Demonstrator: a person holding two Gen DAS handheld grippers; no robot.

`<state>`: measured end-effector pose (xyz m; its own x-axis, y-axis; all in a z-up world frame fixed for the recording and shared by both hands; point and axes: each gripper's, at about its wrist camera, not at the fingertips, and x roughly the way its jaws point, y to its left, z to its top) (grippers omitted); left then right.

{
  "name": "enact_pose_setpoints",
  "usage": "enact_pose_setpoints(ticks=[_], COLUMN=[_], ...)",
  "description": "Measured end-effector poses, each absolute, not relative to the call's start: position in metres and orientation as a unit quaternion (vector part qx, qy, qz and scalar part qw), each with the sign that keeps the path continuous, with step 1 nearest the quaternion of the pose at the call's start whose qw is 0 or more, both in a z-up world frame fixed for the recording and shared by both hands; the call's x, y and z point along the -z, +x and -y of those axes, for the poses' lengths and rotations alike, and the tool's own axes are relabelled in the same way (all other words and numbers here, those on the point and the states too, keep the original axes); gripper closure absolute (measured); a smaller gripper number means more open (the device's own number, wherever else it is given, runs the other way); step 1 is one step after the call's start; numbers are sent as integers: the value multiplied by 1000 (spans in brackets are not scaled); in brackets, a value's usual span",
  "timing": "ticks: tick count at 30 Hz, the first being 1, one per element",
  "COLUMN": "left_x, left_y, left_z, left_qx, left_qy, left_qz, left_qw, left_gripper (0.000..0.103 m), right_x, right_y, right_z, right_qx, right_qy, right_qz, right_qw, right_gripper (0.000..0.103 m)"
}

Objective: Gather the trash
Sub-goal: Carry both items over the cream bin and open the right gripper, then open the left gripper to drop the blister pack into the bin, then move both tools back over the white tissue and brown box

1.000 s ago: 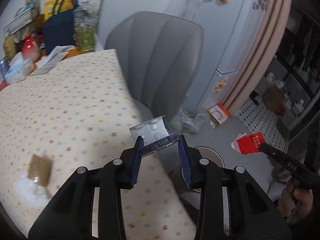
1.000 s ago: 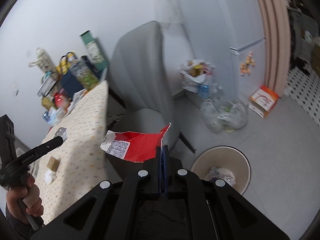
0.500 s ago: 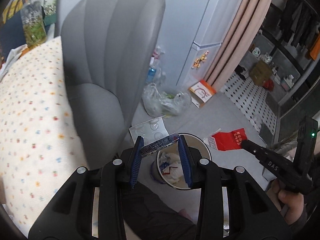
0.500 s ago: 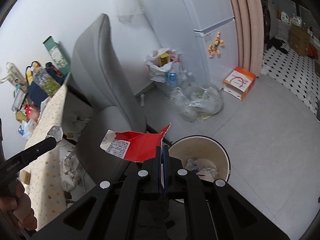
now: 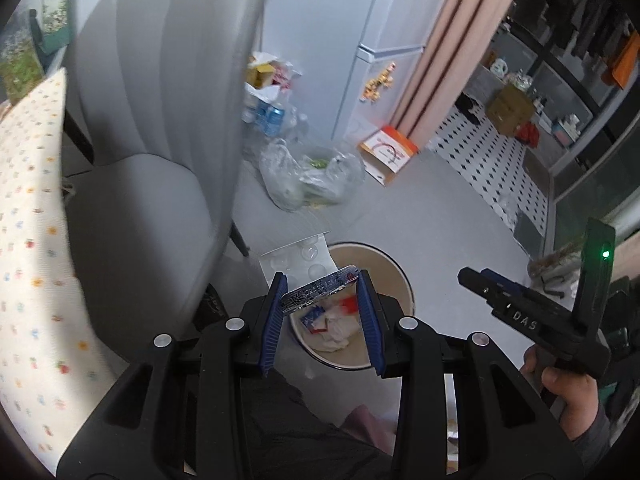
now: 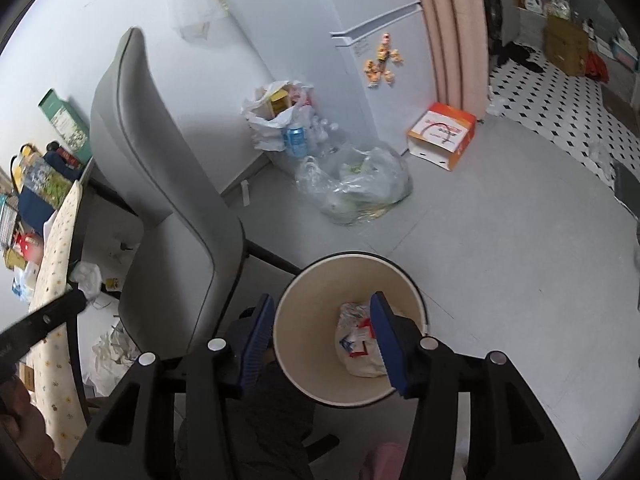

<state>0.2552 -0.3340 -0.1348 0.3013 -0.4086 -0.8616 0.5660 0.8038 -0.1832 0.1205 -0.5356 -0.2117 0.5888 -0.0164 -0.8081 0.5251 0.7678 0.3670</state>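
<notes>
My left gripper (image 5: 322, 280) is shut on an empty pill blister pack (image 5: 308, 276), silver foil on one side and clear bubbles on the other, and holds it above the near rim of the round beige trash bin (image 5: 400, 276). My right gripper (image 6: 322, 306) is open and empty right above the same bin (image 6: 292, 308); it also shows in the left wrist view (image 5: 476, 280). The red paper wrapper (image 6: 360, 340) lies inside the bin on white crumpled trash.
A grey chair (image 5: 160, 120) stands left of the bin, next to a table with a dotted cloth (image 5: 28, 240). Clear bags of recyclables (image 6: 352, 184) and an orange box (image 6: 442, 134) sit on the floor by the white fridge (image 6: 380, 20).
My right gripper opened and the red wrapper dropped into the bin. Both grippers moved from the table side to above the bin. The left still grips the blister pack.
</notes>
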Motion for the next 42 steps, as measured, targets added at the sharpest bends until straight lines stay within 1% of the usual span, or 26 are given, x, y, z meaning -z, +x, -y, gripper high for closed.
enact_pose_setpoints(ticks=[7,11,12,13,14,15,17,18,19,20,22,24,26,28,29,36,42], left_x=[143,144,143,141,139,134,129,126,122,118,108,100,91,80,75,41,22], left_y=[243,237,236,234,233,231,231,231,230,230,230,232,234,233,233,229,223], left_z=[372,391,394,399,401,401,402,401,397,393,380,369,354,334,326,258,204], left_qx=[333,352,357,362,364,363,362,362,357,353,343,334,322,310,305,270,234], left_qy=[87,85,84,82,79,76,74,73,71,69,60,51,41,29,24,3,-13], left_qz=[-512,-518,-519,-518,-514,-508,-507,-507,-504,-501,-495,-492,-489,-483,-480,-454,-435], left_qw=[787,775,772,771,772,778,779,779,783,787,796,802,810,819,822,849,869], left_gripper=[67,66,54,35,28,25,25,21,16,14,8,6,6,6,6,6,6], right_x=[187,169,166,163,161,159,154,152,150,148,143,137,128,117,112,75,58], right_y=[85,66,62,56,53,49,44,42,40,39,39,40,43,46,48,60,74], right_z=[556,566,569,572,575,577,580,580,578,576,572,565,554,541,535,488,455], right_qx=[185,206,211,220,224,227,231,232,232,232,230,223,213,199,192,140,108], right_qy=[303,302,301,302,303,304,303,302,301,298,296,293,286,278,275,256,249], right_qz=[-405,-390,-387,-384,-382,-380,-376,-375,-373,-371,-367,-362,-358,-351,-347,-327,-325], right_qw=[842,845,845,845,844,844,845,845,846,848,852,856,863,872,876,899,906], right_gripper=[52,46,46,46,46,46,45,42,38,36,23,18,15,8,7,8,8])
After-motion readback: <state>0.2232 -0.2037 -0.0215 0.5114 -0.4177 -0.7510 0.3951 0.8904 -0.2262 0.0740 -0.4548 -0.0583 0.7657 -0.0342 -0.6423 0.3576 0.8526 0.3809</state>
